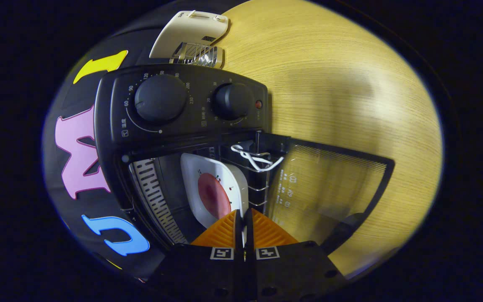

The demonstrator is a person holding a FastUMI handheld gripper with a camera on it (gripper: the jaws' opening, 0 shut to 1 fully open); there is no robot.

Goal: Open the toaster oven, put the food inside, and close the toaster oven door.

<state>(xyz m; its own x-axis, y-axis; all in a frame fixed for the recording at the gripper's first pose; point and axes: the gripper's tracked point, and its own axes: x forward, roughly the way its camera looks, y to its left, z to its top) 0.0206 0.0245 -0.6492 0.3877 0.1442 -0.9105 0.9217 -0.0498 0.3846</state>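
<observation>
The tool [243, 218] pinches the white square plate [208, 188] edge-on. The plate runs toward 11 o'clock into the black toaster oven [183, 109]. Its glass door [329, 184] hangs open at 2 o'clock.

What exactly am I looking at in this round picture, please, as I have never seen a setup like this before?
There is no robot here. A person holds a hand tool with two-finger tongs, and a wide-angle camera rides on the tool, looking forward along the fingers. That is why the picture is round and tilted.

The two fingers are nearly together, pinching the near edge of a white plate with a reddish piece of food on it. The plate sits inside a black toaster oven, whose glass door hangs open. Two round knobs are on its front panel.

The oven stands on a light wooden table. Beyond it lies a cream-coloured appliance; what it is I cannot tell.
</observation>
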